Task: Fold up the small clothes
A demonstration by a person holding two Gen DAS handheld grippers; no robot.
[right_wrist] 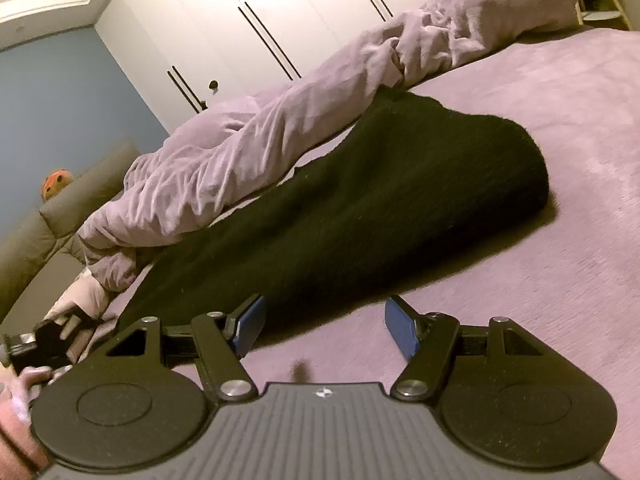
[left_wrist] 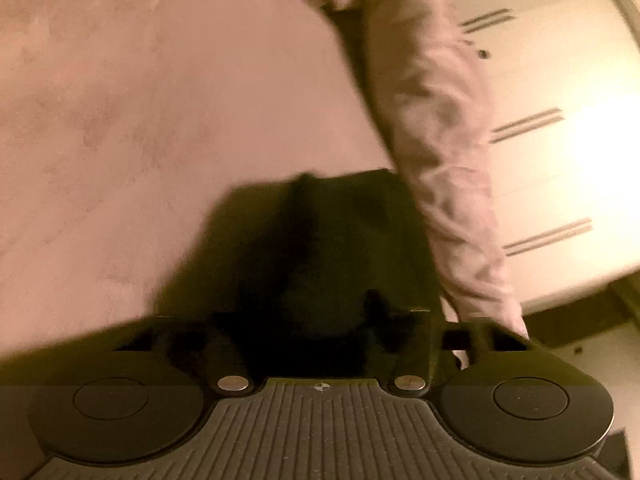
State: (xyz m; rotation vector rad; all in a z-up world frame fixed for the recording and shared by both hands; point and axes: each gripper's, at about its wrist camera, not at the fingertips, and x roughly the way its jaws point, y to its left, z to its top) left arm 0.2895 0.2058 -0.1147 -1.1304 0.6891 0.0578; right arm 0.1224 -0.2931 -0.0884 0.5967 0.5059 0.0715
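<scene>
- Left wrist view, far left and across the top: lilac bedspread (left_wrist: 140,100), smooth and bare, blurred
- Centre: black garment (left_wrist: 312,240) lying flat on the bedspread, reaching right down to the gripper's body
- Low centre: left gripper (left_wrist: 320,320) over the near end of the black garment; fingers lost in dark cloth and blur, so cannot tell whether parted or clamped on the fabric
- Right of centre: long crumpled lilac cloth (left_wrist: 432,140) running from the top edge down to the gripper's right side, along the garment's right border
- Far right: white wardrobe (left_wrist: 560,180) with paired dark bar handles
- Right wrist view, far left: blue wall (right_wrist: 60,92), an orange toy (right_wrist: 58,184) behind a grey padded edge (right_wrist: 48,232)
- Low left: left gripper (right_wrist: 36,344) seen only in part, a hand (right_wrist: 80,296) wrapped around it, at the garment's left end; jaws not visible from here
- Upper left to centre: white wardrobe (right_wrist: 260,8), doors closed
- Centre: crumpled lilac cloth (right_wrist: 240,152) stretched diagonally, touching the upper edge of the black garment (right_wrist: 360,208); garment folded over, rounded fold at its right end
- Low centre: right gripper (right_wrist: 326,330) with 2 blue pads (right_wrist: 250,328) held wide apart, nothing between them, just above the bedspread beside the garment's near edge; left pad right at that edge, contact unclear
- Right: lilac bedspread (right_wrist: 540,120) and a lilac pillow (right_wrist: 512,0) at the top
</scene>
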